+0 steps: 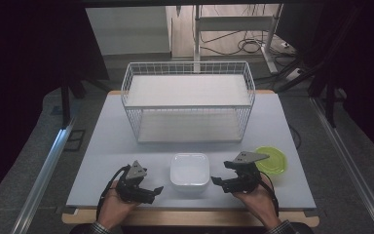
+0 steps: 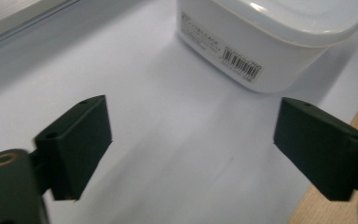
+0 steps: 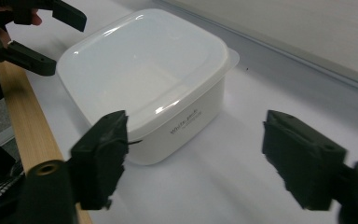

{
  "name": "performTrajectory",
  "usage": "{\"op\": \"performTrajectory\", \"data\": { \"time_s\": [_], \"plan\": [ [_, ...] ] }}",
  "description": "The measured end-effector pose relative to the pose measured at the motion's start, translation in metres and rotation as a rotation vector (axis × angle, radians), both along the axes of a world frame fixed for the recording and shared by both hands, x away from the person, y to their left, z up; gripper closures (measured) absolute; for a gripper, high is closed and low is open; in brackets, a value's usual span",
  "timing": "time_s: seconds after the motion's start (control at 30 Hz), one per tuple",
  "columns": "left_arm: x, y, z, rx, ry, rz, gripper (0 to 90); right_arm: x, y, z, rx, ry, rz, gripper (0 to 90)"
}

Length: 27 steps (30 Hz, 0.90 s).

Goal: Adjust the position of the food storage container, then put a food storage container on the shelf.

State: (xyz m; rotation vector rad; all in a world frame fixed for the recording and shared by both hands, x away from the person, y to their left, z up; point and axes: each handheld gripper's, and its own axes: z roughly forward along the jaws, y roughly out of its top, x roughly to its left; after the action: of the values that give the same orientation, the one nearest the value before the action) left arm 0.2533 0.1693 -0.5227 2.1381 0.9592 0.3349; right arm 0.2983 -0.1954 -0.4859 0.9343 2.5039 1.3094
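Note:
A white square container (image 1: 190, 170) with its translucent lid on sits near the table's front edge. My left gripper (image 1: 154, 192) lies low on the table just left of it, pointing at its side, jaws open and empty. In the left gripper view my left gripper (image 2: 193, 135) has bare table between its jaws, and the barcoded wall of the container (image 2: 261, 46) stands a little ahead. My right gripper (image 1: 218, 184) is just right of the container, open and empty. In the right gripper view my right gripper (image 3: 193, 144) faces the container (image 3: 144, 70), with the left gripper (image 3: 42, 39) beyond it.
A white wire basket rack (image 1: 188, 100) with two shelves stands at the back middle of the pale table (image 1: 102, 146). A round green dish (image 1: 272, 161) lies to the right of my right gripper. The wooden table edge (image 1: 190, 217) runs along the front.

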Motion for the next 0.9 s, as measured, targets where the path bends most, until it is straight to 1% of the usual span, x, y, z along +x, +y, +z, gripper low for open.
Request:
{"op": "performTrajectory", "data": {
  "time_s": [0.1, 0.13, 0.17, 0.2, 0.23, 0.27, 0.3, 0.33, 0.37, 0.4, 0.47, 0.5, 0.57, 0.67, 0.7, 0.73, 0.8, 0.83, 0.87, 0.9],
  "plan": [
    [-0.001, 0.001, 0.0, -0.009, 0.0, -0.006, 5.9, -0.001, 0.0, -0.003, -0.009, 0.007, -0.006, 15.2],
    [-0.001, 0.001, 0.0, -0.018, -0.012, -0.011, 4.6, -0.001, 0.001, -0.004, -0.013, 0.007, -0.008, 12.7],
    [-0.001, 0.001, 0.0, -0.018, -0.012, -0.011, 3.9, -0.001, 0.001, -0.004, -0.01, 0.007, -0.009, 11.8],
    [0.0, 0.001, 0.0, -0.028, -0.02, -0.015, 3.9, -0.001, 0.001, -0.004, -0.01, 0.007, -0.009, 11.8],
    [0.0, 0.001, 0.0, -0.058, -0.038, -0.022, 2.7, -0.001, 0.002, -0.004, -0.004, 0.008, -0.009, 9.9],
    [0.0, 0.001, 0.0, -0.058, -0.038, -0.022, 2.4, -0.001, 0.002, -0.004, -0.004, 0.008, -0.009, 9.9],
    [0.001, 0.002, -0.001, -0.072, -0.046, -0.027, 1.8, 0.0, 0.002, -0.003, 0.005, 0.013, -0.007, 7.7],
    [0.001, 0.002, -0.001, -0.077, -0.05, -0.028, 1.8, 0.0, 0.002, -0.003, 0.005, 0.013, -0.007, 7.7],
    [0.002, 0.003, -0.002, -0.085, -0.051, -0.03, 1.7, 0.0, 0.003, -0.004, 0.009, 0.018, -0.007, 5.6],
    [0.003, 0.004, -0.002, -0.096, -0.05, -0.031, 1.7, 0.0, 0.003, -0.004, 0.009, 0.018, -0.007, 5.6],
    [0.005, 0.005, -0.002, -0.126, -0.043, -0.033, 1.6, 0.001, 0.004, -0.005, 0.004, 0.02, -0.01, 3.3],
    [0.005, 0.006, -0.001, -0.138, -0.049, -0.028, 1.7, 0.001, 0.007, -0.006, -0.001, 0.021, -0.009, 1.7],
    [0.006, 0.004, 0.001, -0.146, -0.045, -0.024, 1.7, 0.001, 0.009, -0.006, -0.005, 0.012, -0.002, 1.3],
    [0.007, 0.001, 0.004, -0.153, -0.041, -0.027, 1.9, 0.0, 0.012, -0.006, -0.014, 0.005, -0.001, 1.4],
    [0.009, -0.004, 0.008, -0.134, -0.036, -0.034, 2.7, 0.001, 0.015, -0.005, -0.035, 0.003, 0.013, 3.4],
    [0.009, -0.004, 0.008, -0.134, -0.036, -0.034, 3.1, 0.001, 0.015, -0.005, -0.035, 0.003, 0.013, 3.4],
    [0.011, -0.01, 0.012, -0.097, -0.034, -0.037, 3.7, 0.0, 0.018, -0.004, -0.043, 0.002, 0.026, 3.7],
    [0.012, -0.013, 0.014, -0.08, -0.042, -0.035, 3.6, 0.0, 0.02, -0.004, -0.047, -0.001, 0.03, 3.6],
    [0.013, -0.015, 0.016, -0.069, -0.048, -0.037, 3.2, 0.0, 0.023, -0.003, -0.058, -0.012, 0.022, 2.1],
    [0.014, -0.017, 0.018, -0.065, -0.048, -0.048, 2.8, 0.001, 0.024, -0.003, -0.056, -0.006, 0.015, 1.3]
  ]
}}
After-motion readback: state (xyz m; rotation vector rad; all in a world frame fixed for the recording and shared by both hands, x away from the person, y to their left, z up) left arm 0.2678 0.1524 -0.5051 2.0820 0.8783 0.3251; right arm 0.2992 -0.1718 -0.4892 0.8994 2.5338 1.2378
